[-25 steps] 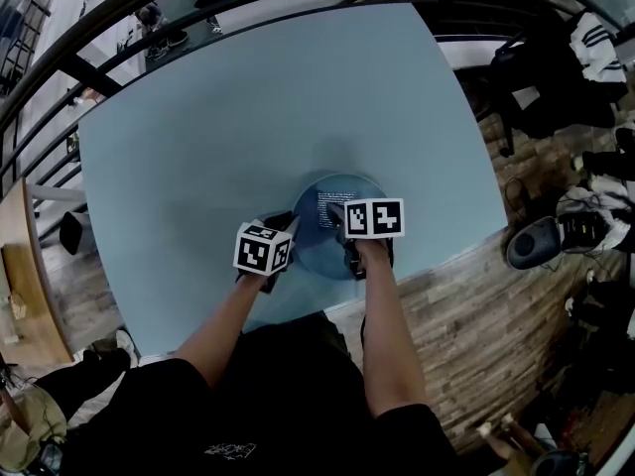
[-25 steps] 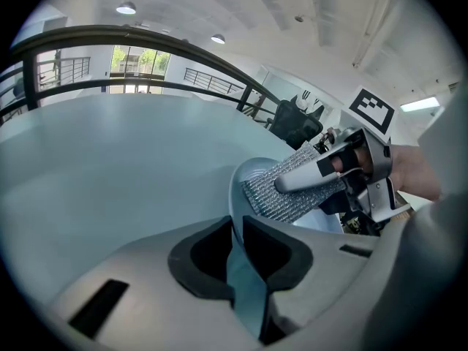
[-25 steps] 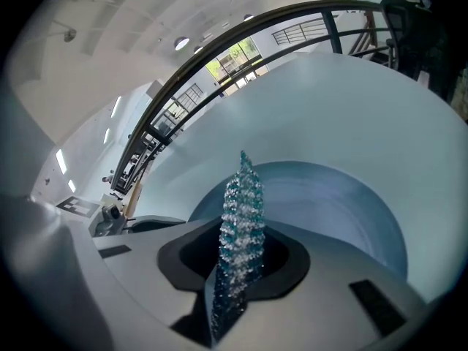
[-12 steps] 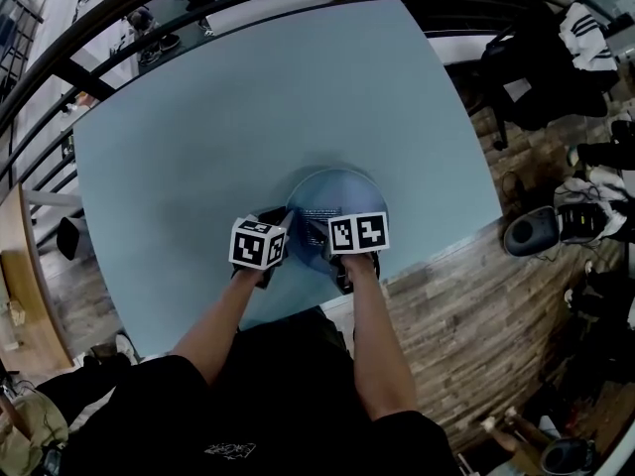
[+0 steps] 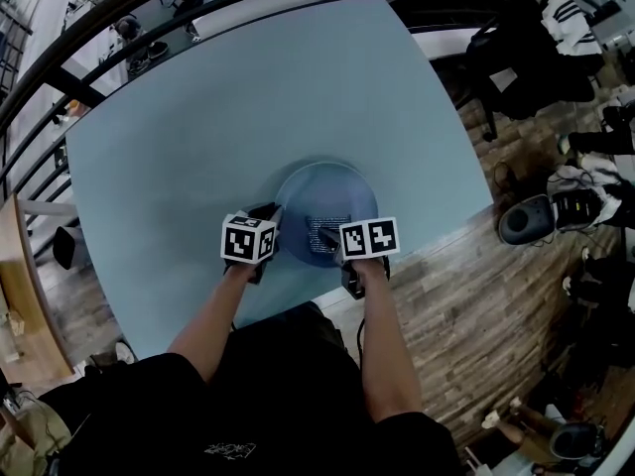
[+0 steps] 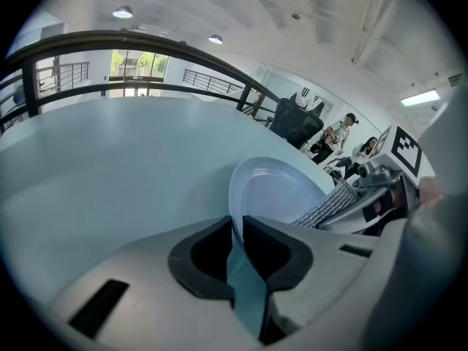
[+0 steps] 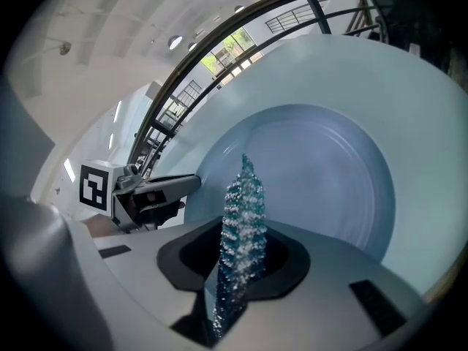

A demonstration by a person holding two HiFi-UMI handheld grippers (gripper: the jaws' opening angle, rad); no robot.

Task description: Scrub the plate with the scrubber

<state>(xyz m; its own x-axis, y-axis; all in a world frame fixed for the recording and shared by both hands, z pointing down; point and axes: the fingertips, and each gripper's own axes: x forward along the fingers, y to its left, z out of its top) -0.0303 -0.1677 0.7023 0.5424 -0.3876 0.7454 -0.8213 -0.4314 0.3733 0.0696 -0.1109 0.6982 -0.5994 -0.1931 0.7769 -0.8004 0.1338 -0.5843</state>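
Note:
A pale blue round plate (image 5: 325, 191) lies on the light blue table (image 5: 228, 107) near its front edge. My left gripper (image 5: 260, 216) is shut on the plate's left rim (image 6: 235, 218), which runs up between its jaws. A glittery silver-teal scrubber (image 7: 243, 218) stands pinched in my right gripper (image 7: 241, 269), which is shut on it. The scrubber (image 5: 324, 234) rests flat on the near part of the plate (image 7: 322, 174). From the left gripper view the scrubber (image 6: 325, 203) and the right gripper (image 6: 380, 192) show beside the plate (image 6: 281, 192).
A dark curved railing (image 5: 149, 28) borders the table's far side. Wooden floor (image 5: 466, 296) lies to the right, with shoes (image 5: 531, 216) and bags (image 5: 516, 38) on it. The table's front edge (image 5: 298, 310) runs just below both grippers.
Both grippers and the plate have shifted slightly left and toward me on the table. The scrubber has slid over the plate's near part.

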